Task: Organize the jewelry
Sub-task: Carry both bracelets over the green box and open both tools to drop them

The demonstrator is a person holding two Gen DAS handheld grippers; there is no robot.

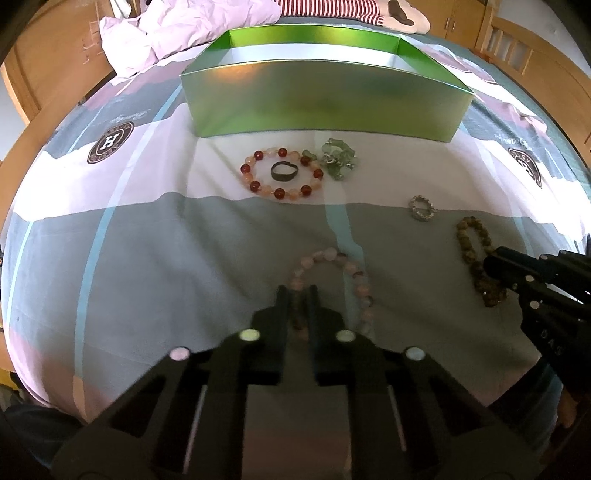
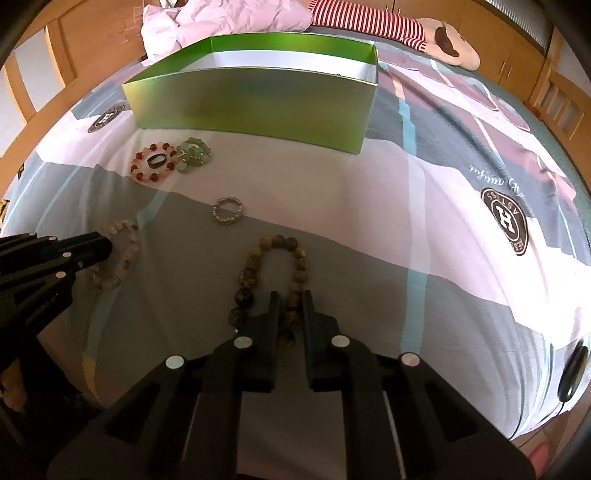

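A pale pink bead bracelet (image 1: 343, 266) lies on the bed; my left gripper (image 1: 298, 295) is shut on its left strand. It also shows in the right wrist view (image 2: 125, 254). A brown bead bracelet (image 2: 258, 266) lies to the right; my right gripper (image 2: 290, 301) is shut on its right strand, also seen in the left wrist view (image 1: 472, 247). Farther off lie a red and peach bead bracelet (image 1: 282, 173) with a dark ring (image 1: 283, 170) inside it, a green stone bracelet (image 1: 338, 158) and a silver ring bracelet (image 1: 422, 208). An open green box (image 1: 325, 99) stands behind them.
The patterned bedsheet (image 1: 147, 240) covers the bed. A crumpled pink blanket (image 1: 177, 29) and a striped plush toy (image 2: 424, 33) lie beyond the box. Wooden bed rails (image 2: 554, 96) run along the sides. A dark object (image 2: 572, 373) lies at the right bed edge.
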